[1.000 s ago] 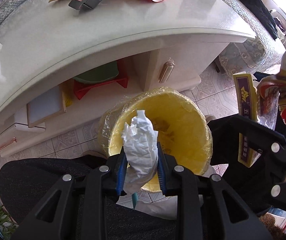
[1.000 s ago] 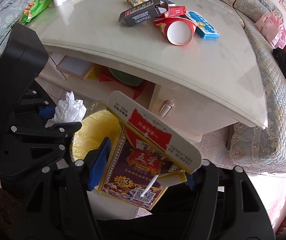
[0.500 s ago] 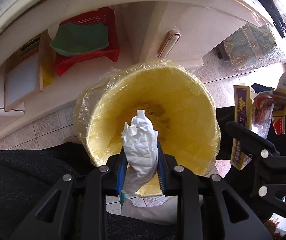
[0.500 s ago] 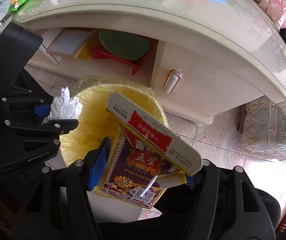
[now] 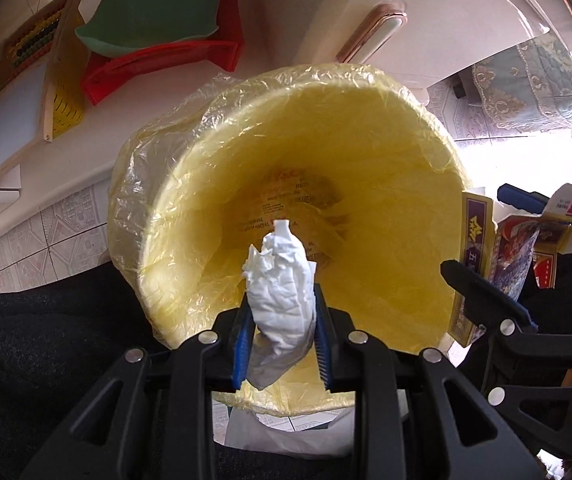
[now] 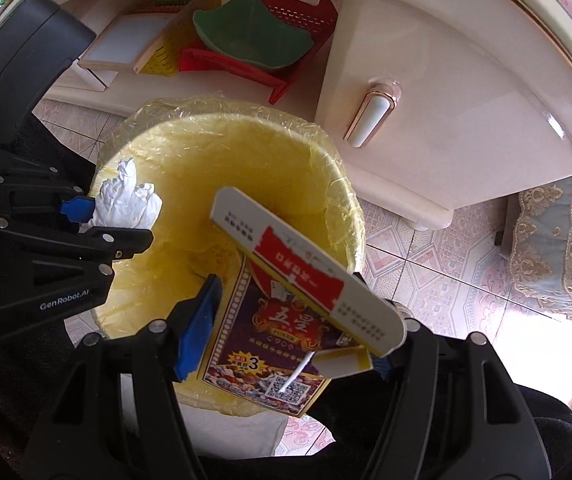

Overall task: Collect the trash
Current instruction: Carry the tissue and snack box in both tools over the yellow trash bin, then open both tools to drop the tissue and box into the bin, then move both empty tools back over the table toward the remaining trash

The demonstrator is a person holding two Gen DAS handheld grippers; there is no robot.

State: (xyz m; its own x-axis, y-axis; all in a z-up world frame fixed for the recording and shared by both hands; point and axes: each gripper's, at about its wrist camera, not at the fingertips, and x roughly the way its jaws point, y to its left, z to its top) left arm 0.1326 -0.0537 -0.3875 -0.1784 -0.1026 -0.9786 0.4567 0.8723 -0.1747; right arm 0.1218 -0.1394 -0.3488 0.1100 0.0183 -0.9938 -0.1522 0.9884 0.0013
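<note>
L gripper point(image 5: 282, 320) clamps a crumpled white tissue wad point(image 5: 280, 292) between its blue pads, jaws narrow, pressing both sides of it. Wad's long axis runs along the fingers, its twisted tip pointing away from the camera, down into the mouth of the yellow trash bin point(image 5: 366, 128); the wad sits over the bin's near-left rim, seen from the R wrist view as a white puff point(image 6: 128, 200) just inside that edge. Bin is lined w/ a clear plastic bag point(image 5: 134, 184) folded over the rim; some printed paper lies at the bottom point(image 5: 286, 200). R gripper point(image 6: 286, 340) holds a purple playing-card box point(image 6: 270, 344), jaws set wider, pads on the box's two side edges; box's long axis also runs along the fingers, open end pointing down twd the bin's near-right rim. Its white-and-red lid flap point(image 6: 306, 272) is folded open and lies slantwise across the box, upper left to lower right. Both grippers side by side over the bin, close but apart. Behind the bin: cream cabinet w/ a rose-gold handle point(image 6: 370, 116), and on the low shelf a red basket point(image 6: 286, 12) holding a green dish point(image 6: 254, 36), w/ a wood-framed abacus board point(image 5: 18, 92) at its left.
</note>
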